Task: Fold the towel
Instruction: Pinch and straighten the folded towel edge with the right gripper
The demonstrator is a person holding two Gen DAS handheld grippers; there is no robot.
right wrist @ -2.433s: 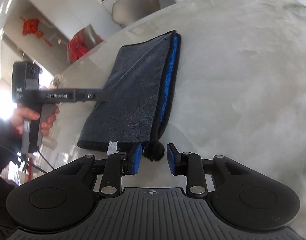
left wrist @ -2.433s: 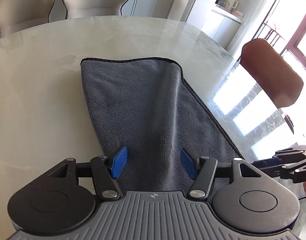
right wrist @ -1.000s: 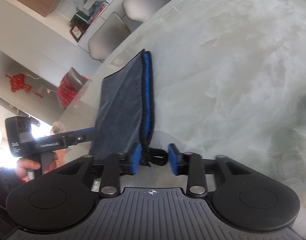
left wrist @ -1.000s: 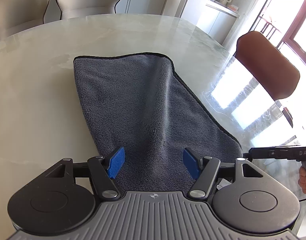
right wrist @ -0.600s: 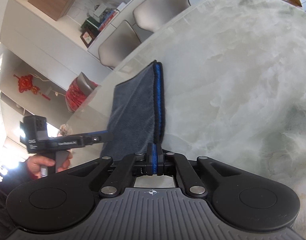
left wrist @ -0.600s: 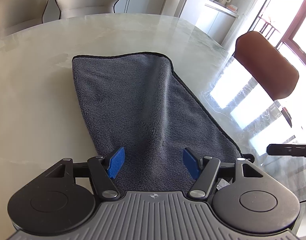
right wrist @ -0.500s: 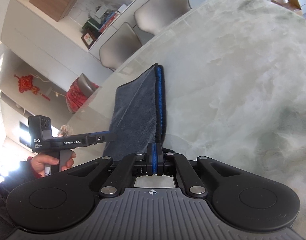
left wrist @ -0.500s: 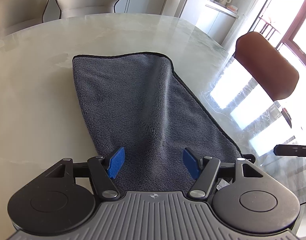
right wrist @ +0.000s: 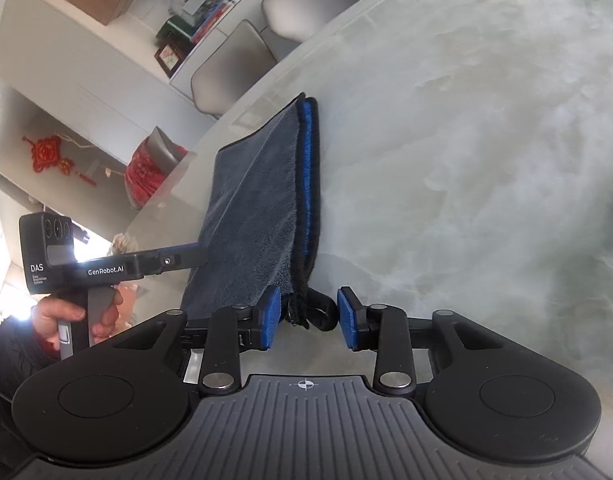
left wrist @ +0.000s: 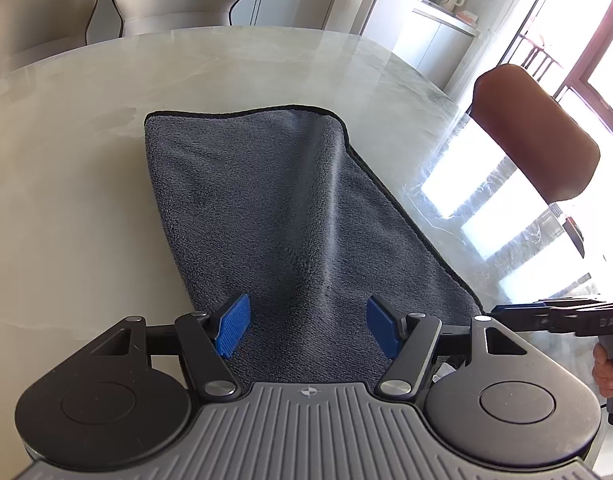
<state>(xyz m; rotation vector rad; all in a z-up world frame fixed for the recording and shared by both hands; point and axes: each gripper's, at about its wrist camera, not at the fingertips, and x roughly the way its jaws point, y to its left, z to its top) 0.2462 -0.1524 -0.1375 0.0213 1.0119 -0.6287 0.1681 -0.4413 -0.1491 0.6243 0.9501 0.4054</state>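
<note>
The folded grey towel (left wrist: 290, 216) lies on the marble table (left wrist: 66, 184), running toward 12 o'clock. The left gripper (left wrist: 306, 328) hovers agape over its near end. The right gripper (right wrist: 308, 316), jaws parted, straddles the towel's black hanging loop (right wrist: 320, 310) without pinching it.

**Plush cloth on polished stone**

The towel (left wrist: 274, 216) is thick, matt grey microfibre with a fuzzy pile, bound in black stitched trim; a bright blue layer shows along its edge in the right wrist view. The table (left wrist: 66, 184) looks like pale marbled stone, glossy and mirror-smooth. Both grippers are matt black plastic with ribbed grey housings, shiny metal pivot screws (right wrist: 220, 380) and textured blue pads (left wrist: 234, 330). A nearby chair (left wrist: 534, 140) looks like smooth brown leather.
</note>
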